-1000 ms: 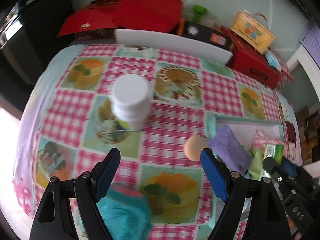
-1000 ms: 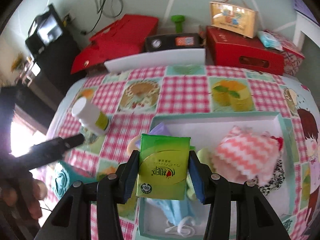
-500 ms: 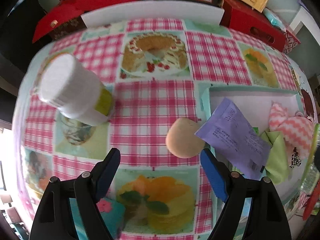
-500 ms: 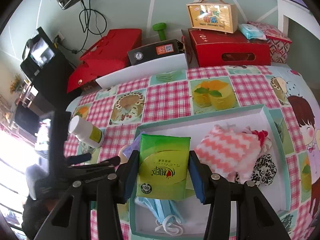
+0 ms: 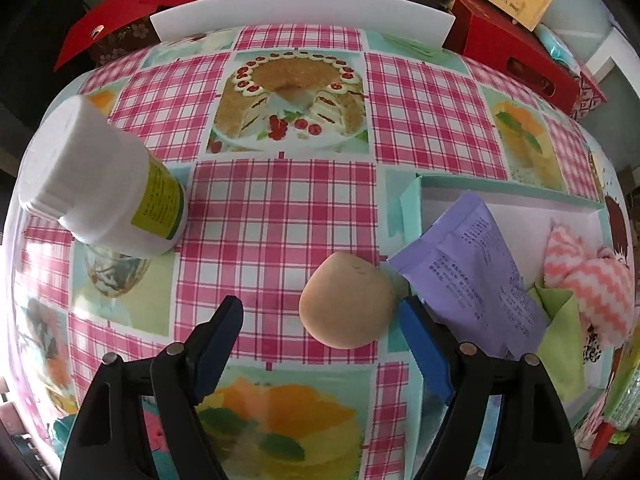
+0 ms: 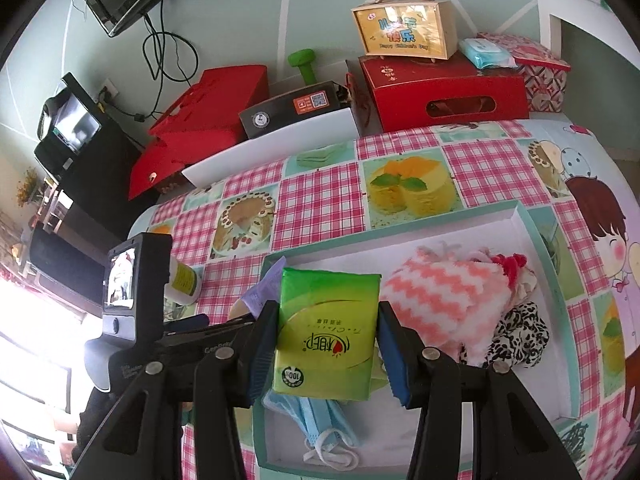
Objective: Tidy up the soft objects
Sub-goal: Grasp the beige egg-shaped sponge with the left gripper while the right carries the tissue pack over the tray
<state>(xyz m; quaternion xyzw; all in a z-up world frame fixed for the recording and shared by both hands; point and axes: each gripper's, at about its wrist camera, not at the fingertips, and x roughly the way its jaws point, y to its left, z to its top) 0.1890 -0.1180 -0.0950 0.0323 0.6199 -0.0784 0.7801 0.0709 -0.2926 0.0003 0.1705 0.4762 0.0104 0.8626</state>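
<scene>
A table under a pink-check oilcloth (image 5: 280, 216) printed with cakes fills both views, with red gift boxes (image 6: 442, 92) stacked along its far edge. On it sits a shallow teal-rimmed tray (image 6: 538, 236) already holding a pink zigzag cloth (image 6: 436, 292), a leopard-print scrunchie (image 6: 520, 334), a blue face mask (image 6: 320, 420) and a purple sachet (image 5: 472, 276) that overhangs its rim. The right gripper (image 6: 326, 344) is clamped on a green tissue pack (image 6: 326, 332) above the tray. The left gripper (image 5: 320, 340) is spread wide, low over the cloth, with a peach makeup sponge (image 5: 346, 300) lying just outside the tray, nearer the right-hand pad (image 5: 424, 352).

To grasp well, the left gripper should probably shift right until the sponge is centred, avoid catching the sachet's corner, and close gently, since the sponge will squash. The white pill bottle (image 5: 104, 184) stands well clear.
</scene>
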